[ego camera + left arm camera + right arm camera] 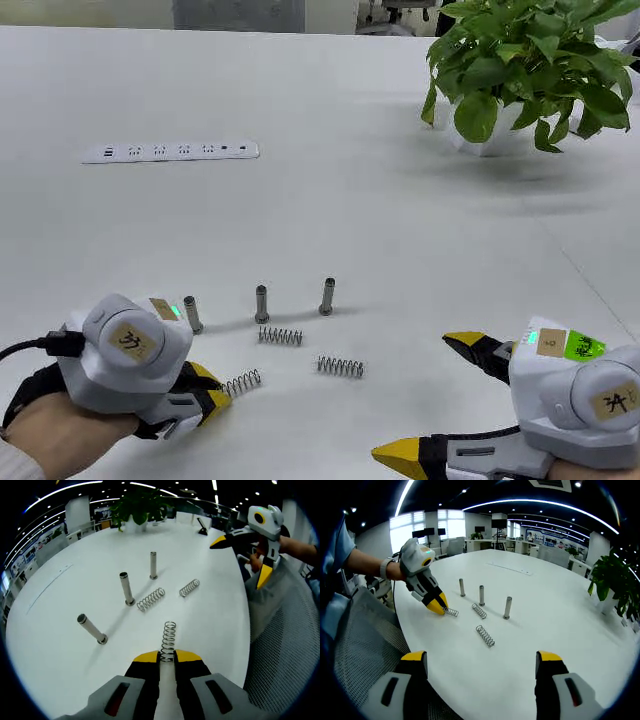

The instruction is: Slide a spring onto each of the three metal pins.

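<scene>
First spring gripped.
My left fingers (146, 656) pinch one spring (169, 635); right fingers (415, 657) gape wide. Next: align it over the pin (91, 628) ahead-left.

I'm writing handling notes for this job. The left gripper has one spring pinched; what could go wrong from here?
The left gripper grips the spring only at its end, so it may bend or pop out when pushed onto a pin.
The nearest pin is slim and seemingly unfixed; a sideways nudge could topple it.
A loose spring could roll if brushed.
</scene>
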`<state>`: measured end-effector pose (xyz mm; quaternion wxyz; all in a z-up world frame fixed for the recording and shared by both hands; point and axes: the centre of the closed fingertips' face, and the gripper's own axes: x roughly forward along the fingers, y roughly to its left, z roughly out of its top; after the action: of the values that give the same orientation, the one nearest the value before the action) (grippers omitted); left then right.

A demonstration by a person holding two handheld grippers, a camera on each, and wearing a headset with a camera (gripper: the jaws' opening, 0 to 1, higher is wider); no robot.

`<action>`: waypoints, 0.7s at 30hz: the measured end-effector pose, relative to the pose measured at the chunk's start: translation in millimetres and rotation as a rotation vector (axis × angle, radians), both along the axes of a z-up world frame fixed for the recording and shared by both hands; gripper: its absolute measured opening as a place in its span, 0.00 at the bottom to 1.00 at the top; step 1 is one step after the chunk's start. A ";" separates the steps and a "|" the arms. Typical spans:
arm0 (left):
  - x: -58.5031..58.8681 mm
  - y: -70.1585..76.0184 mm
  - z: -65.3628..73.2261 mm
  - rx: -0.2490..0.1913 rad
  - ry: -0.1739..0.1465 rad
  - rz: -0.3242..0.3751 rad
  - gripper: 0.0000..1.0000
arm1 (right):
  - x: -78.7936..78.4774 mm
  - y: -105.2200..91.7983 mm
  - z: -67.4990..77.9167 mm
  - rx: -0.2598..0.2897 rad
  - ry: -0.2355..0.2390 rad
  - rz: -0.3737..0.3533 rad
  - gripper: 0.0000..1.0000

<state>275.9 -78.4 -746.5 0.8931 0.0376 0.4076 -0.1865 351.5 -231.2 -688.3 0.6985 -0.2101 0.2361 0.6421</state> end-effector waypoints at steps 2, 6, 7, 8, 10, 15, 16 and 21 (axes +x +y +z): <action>0.9 -3.2 5.1 -0.052 -0.029 0.012 0.10 | -6.1 8.0 5.9 0.016 0.008 0.024 0.90; 0.3 -7.7 17.1 -0.099 -0.057 0.023 0.10 | -17.6 21.8 16.2 0.038 0.031 0.079 0.87; 0.3 -10.5 18.8 -0.126 -0.077 0.017 0.10 | -23.5 26.0 19.6 0.046 0.050 0.107 0.85; 0.5 -12.3 21.5 -0.143 -0.088 0.016 0.10 | -27.2 28.8 22.1 0.052 0.067 0.122 0.83; 0.8 -17.5 28.7 -0.180 -0.113 0.010 0.10 | -30.6 34.9 27.7 0.068 0.080 0.142 0.78; -1.8 -35.7 42.1 -0.216 -0.156 -0.055 0.10 | -41.1 43.9 35.7 0.084 0.132 0.201 0.71; -2.3 -38.7 43.8 -0.222 -0.162 -0.069 0.10 | -42.0 45.2 36.8 0.087 0.136 0.206 0.69; -2.7 -55.3 57.2 -0.257 -0.205 -0.139 0.10 | -48.1 52.1 38.4 0.097 0.163 0.257 0.59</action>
<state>273.1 -133.8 -689.2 0.9124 -0.0301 0.2834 -0.2937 303.4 -179.1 -649.9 0.5985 -0.1520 0.2320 0.7516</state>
